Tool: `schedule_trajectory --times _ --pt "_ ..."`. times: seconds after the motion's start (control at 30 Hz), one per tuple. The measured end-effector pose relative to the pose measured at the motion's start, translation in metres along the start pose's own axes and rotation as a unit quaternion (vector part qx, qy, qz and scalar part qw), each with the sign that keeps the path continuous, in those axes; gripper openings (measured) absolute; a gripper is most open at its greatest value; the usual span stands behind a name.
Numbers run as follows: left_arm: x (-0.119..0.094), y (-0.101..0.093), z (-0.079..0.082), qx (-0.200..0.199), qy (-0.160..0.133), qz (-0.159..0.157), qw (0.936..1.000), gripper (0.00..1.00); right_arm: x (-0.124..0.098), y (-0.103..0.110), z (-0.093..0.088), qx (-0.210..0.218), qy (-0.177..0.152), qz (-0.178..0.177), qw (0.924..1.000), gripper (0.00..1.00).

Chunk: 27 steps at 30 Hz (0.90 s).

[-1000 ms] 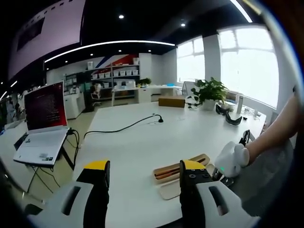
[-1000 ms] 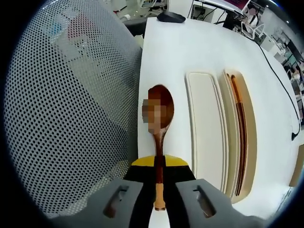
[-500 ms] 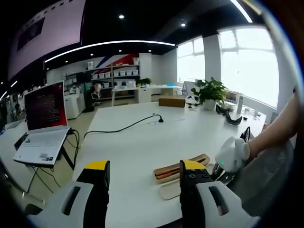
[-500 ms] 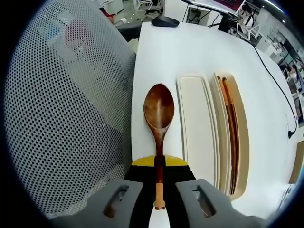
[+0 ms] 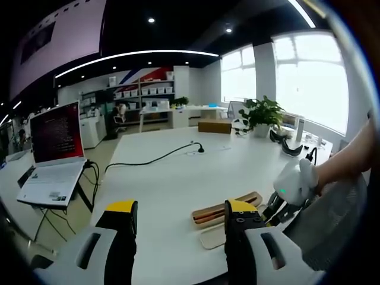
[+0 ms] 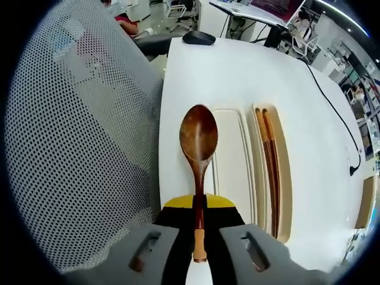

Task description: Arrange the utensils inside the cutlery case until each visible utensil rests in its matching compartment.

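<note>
Fingers of the right gripper [image 6: 199,209] are clamped on the handle of a wooden spoon [image 6: 198,139], whose bowl points up the middle of the right gripper view, above the white desk [image 6: 196,77] and partly over the near edge of the cutlery case [image 6: 233,163]. Just right of the bowl lies the case's bare wide compartment; beyond it, in the narrow compartment, lie brown chopsticks [image 6: 270,160]. A mesh chair back [image 6: 77,136] covers the left side.

In the left gripper view, the left gripper [image 5: 178,217] has its fingers wide apart, holding nothing. The case lies at lower right, partly behind the right finger. Farther off, a laptop [image 5: 53,154] stands at left.
</note>
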State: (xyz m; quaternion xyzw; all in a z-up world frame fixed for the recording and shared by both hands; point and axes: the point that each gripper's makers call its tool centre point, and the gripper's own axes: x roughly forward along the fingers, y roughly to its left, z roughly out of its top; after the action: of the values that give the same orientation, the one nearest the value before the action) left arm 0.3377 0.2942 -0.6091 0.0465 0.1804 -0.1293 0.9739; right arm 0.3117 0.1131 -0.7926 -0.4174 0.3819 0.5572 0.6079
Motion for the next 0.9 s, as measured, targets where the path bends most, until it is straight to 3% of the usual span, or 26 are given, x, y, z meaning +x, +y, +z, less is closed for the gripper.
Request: schedule_trajectory --times 0.23,0.9 --pt "0.001 0.0 -0.001 0.002 0.003 0.0 1.0 0.6 -0.007 -0.002 0.003 0.0 -0.006 -0.006 1.0 0.0" --pt "0.001 -0.001 -0.001 0.001 0.003 -0.003 1.0 0.6 -0.024 -0.033 0.006 -0.002 -0.018 -0.068 0.9975 0.0"
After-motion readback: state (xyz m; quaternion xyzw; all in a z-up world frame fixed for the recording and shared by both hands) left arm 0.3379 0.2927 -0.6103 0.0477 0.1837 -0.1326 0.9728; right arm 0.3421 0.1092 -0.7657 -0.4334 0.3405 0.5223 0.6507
